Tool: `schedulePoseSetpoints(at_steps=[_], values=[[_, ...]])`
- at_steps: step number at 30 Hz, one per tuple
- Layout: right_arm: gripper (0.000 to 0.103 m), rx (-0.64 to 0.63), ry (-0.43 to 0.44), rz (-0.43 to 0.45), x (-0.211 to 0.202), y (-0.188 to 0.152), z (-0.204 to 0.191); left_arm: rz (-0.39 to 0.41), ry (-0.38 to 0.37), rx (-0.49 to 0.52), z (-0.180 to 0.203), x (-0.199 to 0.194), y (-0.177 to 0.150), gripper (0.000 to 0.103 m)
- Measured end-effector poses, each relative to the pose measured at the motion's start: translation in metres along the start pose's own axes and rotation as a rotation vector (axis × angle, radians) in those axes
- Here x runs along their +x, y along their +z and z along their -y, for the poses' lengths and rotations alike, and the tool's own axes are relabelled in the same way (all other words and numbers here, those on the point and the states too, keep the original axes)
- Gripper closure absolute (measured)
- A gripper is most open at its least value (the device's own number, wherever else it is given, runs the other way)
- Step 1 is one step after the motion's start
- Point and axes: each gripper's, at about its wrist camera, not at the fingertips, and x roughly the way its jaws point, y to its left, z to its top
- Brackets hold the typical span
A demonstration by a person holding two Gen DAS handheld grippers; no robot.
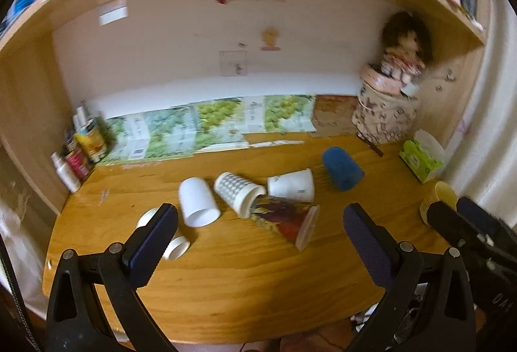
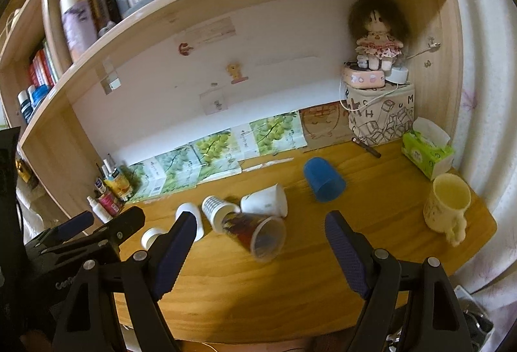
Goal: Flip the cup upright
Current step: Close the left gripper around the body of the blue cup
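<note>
Both the left gripper (image 1: 260,222) and right gripper (image 2: 260,230) hang spread and empty over the desk (image 1: 245,287). The blue cup (image 2: 324,179) lies tipped beyond the pile of fallen cups. Only the right view shows the yellow mug (image 2: 447,206) whole, standing upright.

Black-framed left gripper (image 1: 260,219) and right gripper (image 2: 260,227), textured navy pads, silver rivets.

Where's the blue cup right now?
The blue cup lies on its side toward the back right of the desk, apart from the cluster, right of the white paper cup and left of the green tissue pack.
</note>
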Motion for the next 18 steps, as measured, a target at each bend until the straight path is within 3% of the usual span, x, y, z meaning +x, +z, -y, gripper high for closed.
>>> schedulePoseSetpoints(at_steps=[7,18], values=[[0.021,0.021,0.011,0.023,0.012,0.029,0.042,0.019,0.024,0.189,0.041,0.026,0.033,0.001],[0.021,0.072,0.048,0.015,0.054,0.062,0.112,0.012,-0.003,0.528,0.089,0.080,0.081,0.001]])
